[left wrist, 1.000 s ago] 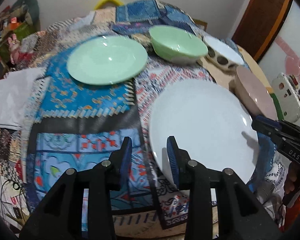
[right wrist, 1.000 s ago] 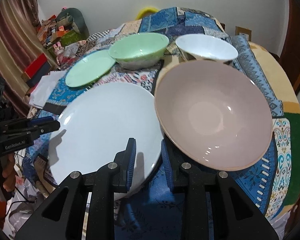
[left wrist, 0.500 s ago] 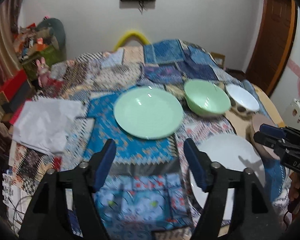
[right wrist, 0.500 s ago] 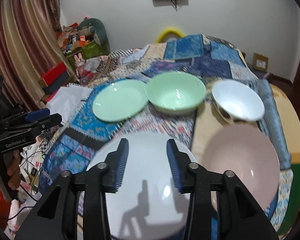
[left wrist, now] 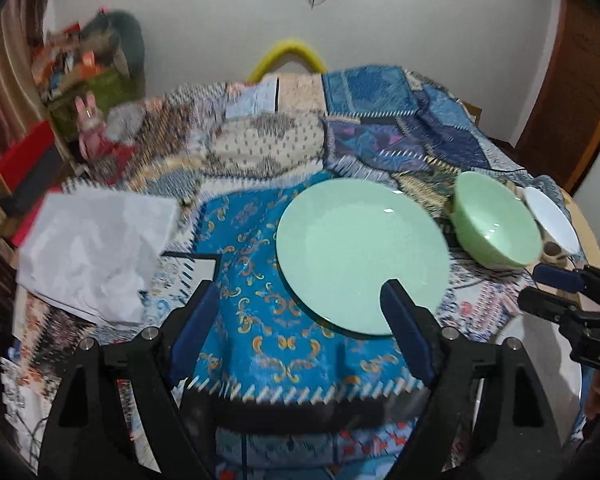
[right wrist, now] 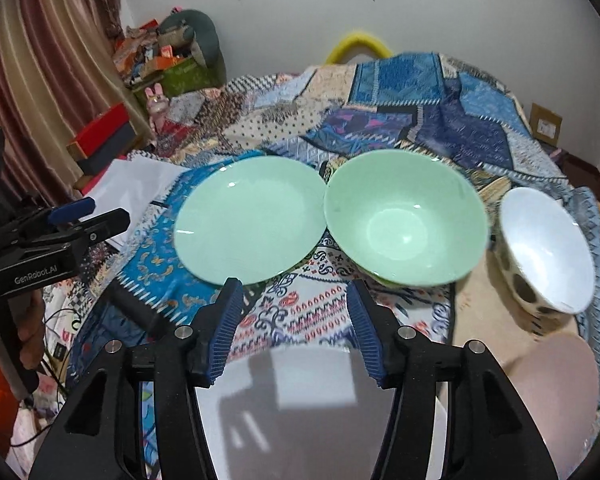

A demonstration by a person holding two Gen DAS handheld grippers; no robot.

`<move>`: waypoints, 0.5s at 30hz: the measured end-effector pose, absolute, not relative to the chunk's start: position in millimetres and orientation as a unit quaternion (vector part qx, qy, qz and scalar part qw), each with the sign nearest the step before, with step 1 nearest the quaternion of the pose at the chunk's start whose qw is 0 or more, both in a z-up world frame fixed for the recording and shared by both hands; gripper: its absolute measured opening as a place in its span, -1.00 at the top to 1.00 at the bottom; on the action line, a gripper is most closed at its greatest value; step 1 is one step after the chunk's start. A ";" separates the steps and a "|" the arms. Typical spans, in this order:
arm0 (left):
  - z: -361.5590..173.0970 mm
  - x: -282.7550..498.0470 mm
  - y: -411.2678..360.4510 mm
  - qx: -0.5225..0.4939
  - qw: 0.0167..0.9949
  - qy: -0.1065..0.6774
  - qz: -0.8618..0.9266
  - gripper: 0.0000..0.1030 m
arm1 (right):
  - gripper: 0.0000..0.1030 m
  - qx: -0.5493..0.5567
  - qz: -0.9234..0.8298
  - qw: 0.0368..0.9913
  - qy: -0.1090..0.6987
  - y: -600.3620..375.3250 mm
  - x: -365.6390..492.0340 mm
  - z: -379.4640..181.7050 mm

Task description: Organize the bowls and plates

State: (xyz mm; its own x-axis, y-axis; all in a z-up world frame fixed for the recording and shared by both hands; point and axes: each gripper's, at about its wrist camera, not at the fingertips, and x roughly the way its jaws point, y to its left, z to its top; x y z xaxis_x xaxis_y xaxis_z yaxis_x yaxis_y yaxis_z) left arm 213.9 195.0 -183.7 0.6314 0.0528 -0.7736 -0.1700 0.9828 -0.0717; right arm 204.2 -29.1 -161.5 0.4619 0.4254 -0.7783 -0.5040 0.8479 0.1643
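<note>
Little of the sorting looks done: every dish lies single on the patchwork cloth (right wrist: 432, 128), none stacked on another. The green plate (left wrist: 360, 256) sits mid-table with the green bowl (right wrist: 404, 220) just beside it on the right, their rims nearly touching in the right wrist view. Further right stands the white bowl (right wrist: 548, 248), spotted outside, tilted on its side. Nearest the person lie the white plate (right wrist: 308, 412) and, just beside it to the right, the pink bowl (right wrist: 556, 388). Judging from this, both plates wait to be paired and the three bowls to be nested. The left gripper (left wrist: 300, 320) has just been opening and stands wide with nothing between its jaws, aimed near the green plate's near rim. The right gripper (right wrist: 296, 320) has also just been opening; it is parted and empty, hovering above the white plate's far edge. A crumpled white paper (left wrist: 96, 248) lies at the left, well apart from the dishes. The green bowl crowding the green plate's right rim could hinder a lift from that side.
</note>
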 end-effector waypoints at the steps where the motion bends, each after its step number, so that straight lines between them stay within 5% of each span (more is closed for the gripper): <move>1: -191.6 222.7 201.7 -0.079 0.895 0.435 0.057 -0.61 | 0.03 -0.045 0.272 0.852 0.446 -26.9 207.4 -164.1; 6: -222.4 251.2 212.7 -0.076 0.883 0.462 0.041 -0.57 | 0.11 -0.046 0.275 0.835 0.473 -12.3 224.6 -180.2; 11: -249.2 272.2 219.2 -0.082 0.867 0.491 0.018 -0.12 | 0.30 -0.052 0.272 0.822 0.497 -0.3 236.0 -194.6; 15: -252.9 277.6 222.7 -0.088 0.871 0.483 0.008 -0.04 | 0.34 -0.059 0.269 0.817 0.507 5.5 240.2 -202.1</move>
State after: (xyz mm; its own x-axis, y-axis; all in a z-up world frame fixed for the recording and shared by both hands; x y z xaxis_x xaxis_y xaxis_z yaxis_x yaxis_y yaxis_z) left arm 277.6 222.7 -252.9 0.5328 -0.0708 -0.8433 -0.0993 0.9844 -0.1454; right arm 240.2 5.5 -202.1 0.3408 0.3803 -0.8598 -0.4990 0.8483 0.1774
